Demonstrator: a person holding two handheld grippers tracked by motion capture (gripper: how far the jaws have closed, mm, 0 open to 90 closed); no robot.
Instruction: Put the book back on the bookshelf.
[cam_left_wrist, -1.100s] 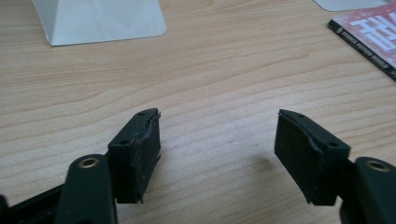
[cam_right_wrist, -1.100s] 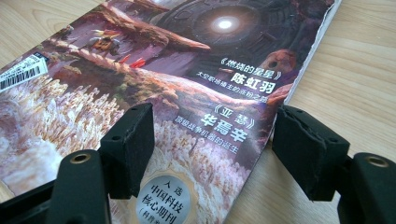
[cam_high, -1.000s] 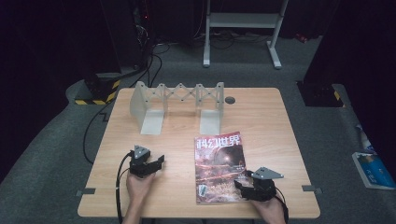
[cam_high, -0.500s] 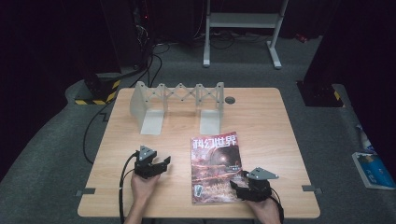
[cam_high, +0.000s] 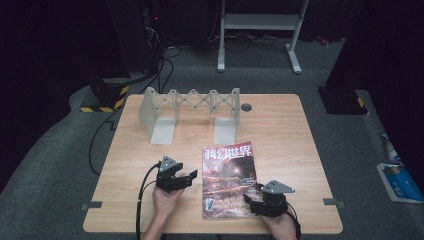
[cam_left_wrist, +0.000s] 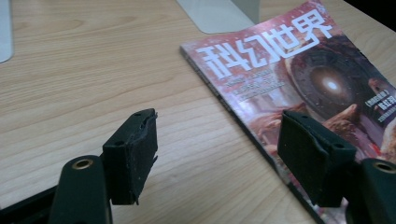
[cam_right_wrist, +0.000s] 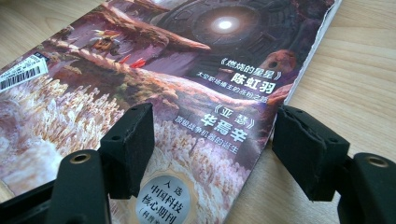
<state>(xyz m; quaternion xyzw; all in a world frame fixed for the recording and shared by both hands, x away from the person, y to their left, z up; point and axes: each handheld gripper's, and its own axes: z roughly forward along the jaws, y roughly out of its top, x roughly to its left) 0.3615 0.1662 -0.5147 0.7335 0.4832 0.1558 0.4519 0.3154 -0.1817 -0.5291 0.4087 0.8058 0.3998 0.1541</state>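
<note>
Magazine (cam_high: 228, 180) lies flat, glossy reddish cover with white title.

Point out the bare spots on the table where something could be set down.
Free: the table's right strip beside the magazine, the left edge beside the rack, and the wood between rack and left gripper. Crowded: the front edge, with both hands, right gripper and magazine.

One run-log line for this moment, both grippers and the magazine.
left gripper: open, jaws just widened, beside spine | right gripper: open, at lower right corner | magazine: flat on table, unheld
</note>
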